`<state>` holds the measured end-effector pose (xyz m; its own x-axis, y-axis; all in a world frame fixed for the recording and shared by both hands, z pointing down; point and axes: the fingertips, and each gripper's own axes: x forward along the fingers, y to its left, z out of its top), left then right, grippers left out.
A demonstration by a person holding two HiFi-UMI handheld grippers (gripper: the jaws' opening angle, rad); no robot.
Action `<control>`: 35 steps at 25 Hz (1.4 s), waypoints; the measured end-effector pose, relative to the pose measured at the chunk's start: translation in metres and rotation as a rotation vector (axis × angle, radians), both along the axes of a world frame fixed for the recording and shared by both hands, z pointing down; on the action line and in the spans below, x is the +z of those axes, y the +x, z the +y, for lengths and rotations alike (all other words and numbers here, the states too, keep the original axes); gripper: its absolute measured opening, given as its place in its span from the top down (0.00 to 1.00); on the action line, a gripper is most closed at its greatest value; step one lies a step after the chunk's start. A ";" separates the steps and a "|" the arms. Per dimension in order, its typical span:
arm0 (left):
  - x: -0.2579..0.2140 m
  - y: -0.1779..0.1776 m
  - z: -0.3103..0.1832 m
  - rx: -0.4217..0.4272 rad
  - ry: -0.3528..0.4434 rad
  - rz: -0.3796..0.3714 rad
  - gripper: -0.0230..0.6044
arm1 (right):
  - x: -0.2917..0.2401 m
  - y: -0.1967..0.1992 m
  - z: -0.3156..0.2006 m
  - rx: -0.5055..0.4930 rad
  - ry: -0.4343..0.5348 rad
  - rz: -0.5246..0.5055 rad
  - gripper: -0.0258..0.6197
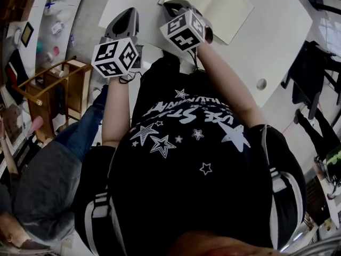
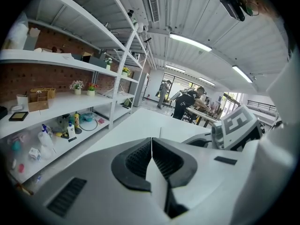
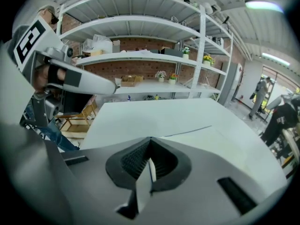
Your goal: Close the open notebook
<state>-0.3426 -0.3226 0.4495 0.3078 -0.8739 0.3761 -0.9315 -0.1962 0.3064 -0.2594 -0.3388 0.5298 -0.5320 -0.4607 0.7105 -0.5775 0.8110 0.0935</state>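
Observation:
The open notebook (image 1: 221, 1) lies with white pages on the far part of the white table (image 1: 277, 41). My right gripper (image 1: 174, 7) sits at the notebook's near left corner. In the right gripper view its jaws (image 3: 150, 151) are shut on a thin white sheet of the notebook (image 3: 146, 184), which runs up between the pads. The rest of the notebook (image 3: 220, 142) spreads flat ahead. My left gripper (image 1: 126, 19) hovers to the left over the table's edge, off the notebook. Its jaws (image 2: 151, 144) are shut with nothing between them.
A white shelf unit (image 3: 154, 55) with boxes and small plants stands beyond the table. A wooden chair (image 1: 58, 84) and a seated person in grey (image 1: 42, 191) are at the left. Black chairs (image 1: 311, 73) stand at the right. A round cable hole (image 1: 261, 83) is in the tabletop.

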 end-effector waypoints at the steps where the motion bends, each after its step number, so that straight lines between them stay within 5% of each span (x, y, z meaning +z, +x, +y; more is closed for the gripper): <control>1: 0.001 0.001 0.000 0.003 -0.001 0.000 0.94 | -0.006 0.003 0.001 0.006 0.014 -0.013 0.95; 8: 0.005 0.016 0.002 0.040 -0.008 0.002 0.94 | -0.049 0.043 0.004 0.102 0.136 -0.093 0.95; 16: 0.013 0.035 0.000 0.096 -0.025 -0.003 0.94 | -0.055 0.098 0.017 0.210 0.138 -0.087 0.95; 20: 0.011 0.044 0.001 0.103 -0.019 -0.003 0.94 | -0.044 0.078 0.026 0.094 0.161 -0.038 0.94; 25: 0.009 0.036 0.001 0.093 -0.015 0.001 0.94 | -0.030 0.031 0.024 -0.020 0.154 0.013 0.80; 35: 0.014 0.004 -0.009 0.071 -0.021 0.009 0.94 | 0.024 -0.013 -0.012 0.037 0.019 0.151 0.74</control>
